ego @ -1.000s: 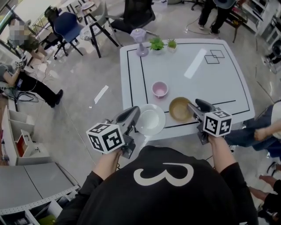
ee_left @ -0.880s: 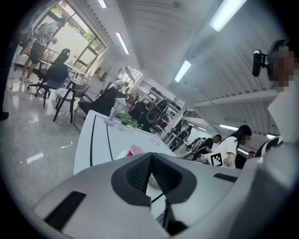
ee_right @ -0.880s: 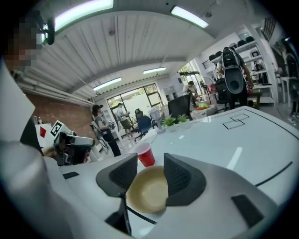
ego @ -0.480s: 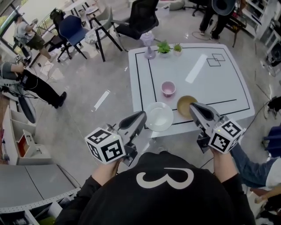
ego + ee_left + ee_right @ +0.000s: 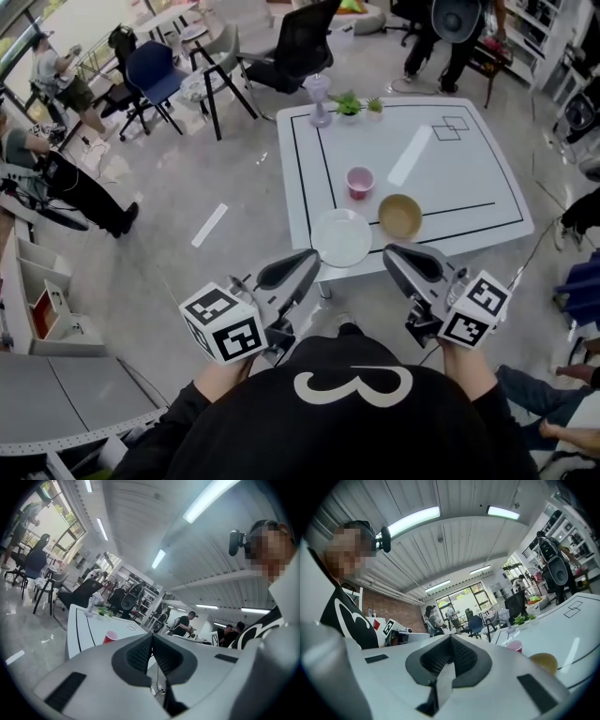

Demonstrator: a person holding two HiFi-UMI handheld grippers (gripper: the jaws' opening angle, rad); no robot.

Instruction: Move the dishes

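On the white table (image 5: 450,178) sit a white plate (image 5: 341,237) near the front edge, a yellow bowl (image 5: 400,217) to its right and a pink cup (image 5: 360,181) behind them. My left gripper (image 5: 307,256) hangs short of the table in front of the plate, shut and empty. My right gripper (image 5: 388,251) is off the table in front of the bowl; its jaws have just closed with nothing between them. The left gripper view shows its jaws (image 5: 152,637) together, with the cup (image 5: 110,637) beyond. In the right gripper view the jaws (image 5: 451,639) meet, cup (image 5: 514,645) and bowl (image 5: 543,662) ahead.
Two small plants (image 5: 349,105) and a pale purple vase (image 5: 320,98) stand at the table's far edge. Office chairs (image 5: 300,42) and seated people (image 5: 56,178) are to the far left. A grey cabinet (image 5: 66,394) stands at lower left. Someone's legs (image 5: 581,281) are at the right.
Both grippers have drawn back from the plate and the bowl, off the table's front edge and upward. The right jaws, open at the bowl before, are now shut.
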